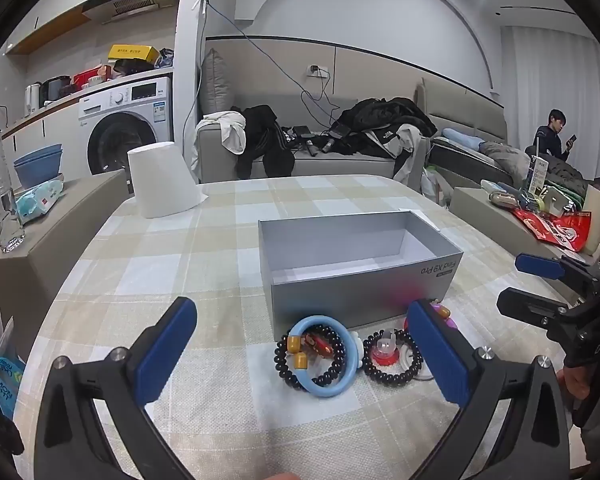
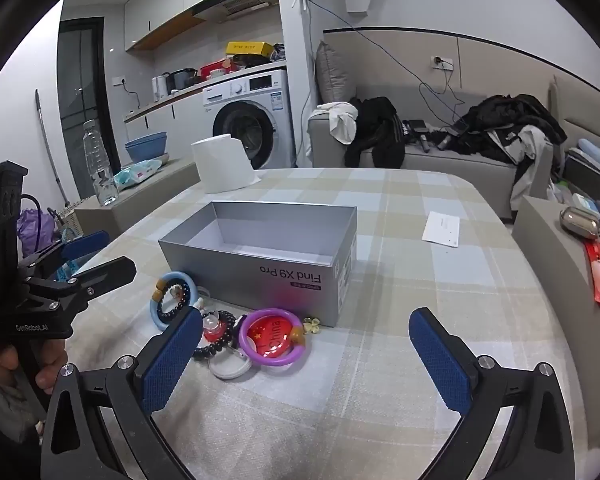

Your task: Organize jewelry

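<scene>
Your left gripper (image 1: 300, 352) and right gripper (image 2: 306, 354) jaws gape empty; bracelets (image 1: 316, 354) lie on the table (image 1: 220, 400) just ahead of them.

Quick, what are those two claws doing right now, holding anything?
Left claw: open, holding nothing.
Right claw: open, holding nothing.
</scene>
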Demonstrator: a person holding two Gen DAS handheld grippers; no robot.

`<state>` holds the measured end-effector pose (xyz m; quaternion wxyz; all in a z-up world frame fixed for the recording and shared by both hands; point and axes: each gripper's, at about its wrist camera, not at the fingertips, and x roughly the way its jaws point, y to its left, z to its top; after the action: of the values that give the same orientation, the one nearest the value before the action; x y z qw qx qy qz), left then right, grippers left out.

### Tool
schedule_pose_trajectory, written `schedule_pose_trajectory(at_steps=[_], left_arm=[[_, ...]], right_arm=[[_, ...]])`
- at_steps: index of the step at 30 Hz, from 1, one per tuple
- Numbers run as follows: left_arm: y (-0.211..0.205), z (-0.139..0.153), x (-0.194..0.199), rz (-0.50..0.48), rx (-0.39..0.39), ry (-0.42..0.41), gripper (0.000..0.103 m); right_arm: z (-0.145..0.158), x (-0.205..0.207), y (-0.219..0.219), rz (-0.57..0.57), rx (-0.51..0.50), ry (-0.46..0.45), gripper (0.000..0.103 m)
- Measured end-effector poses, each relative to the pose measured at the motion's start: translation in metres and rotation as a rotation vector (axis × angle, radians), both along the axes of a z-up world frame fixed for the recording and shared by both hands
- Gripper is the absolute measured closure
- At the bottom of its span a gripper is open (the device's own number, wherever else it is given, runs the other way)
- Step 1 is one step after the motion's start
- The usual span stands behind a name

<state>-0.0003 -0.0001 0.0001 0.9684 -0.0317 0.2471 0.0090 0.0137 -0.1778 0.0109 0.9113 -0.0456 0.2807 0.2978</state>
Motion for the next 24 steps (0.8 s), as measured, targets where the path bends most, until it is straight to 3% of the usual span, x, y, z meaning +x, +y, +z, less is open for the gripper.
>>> schedule_pose_trajectory(at_steps=[24], left_arm=[[0.0,-0.001,0.001,-0.002,-0.009,0.011,0.001]], right_arm=[[-0.003,0.002,0.0,-0.004,0.015,0.028,0.0]])
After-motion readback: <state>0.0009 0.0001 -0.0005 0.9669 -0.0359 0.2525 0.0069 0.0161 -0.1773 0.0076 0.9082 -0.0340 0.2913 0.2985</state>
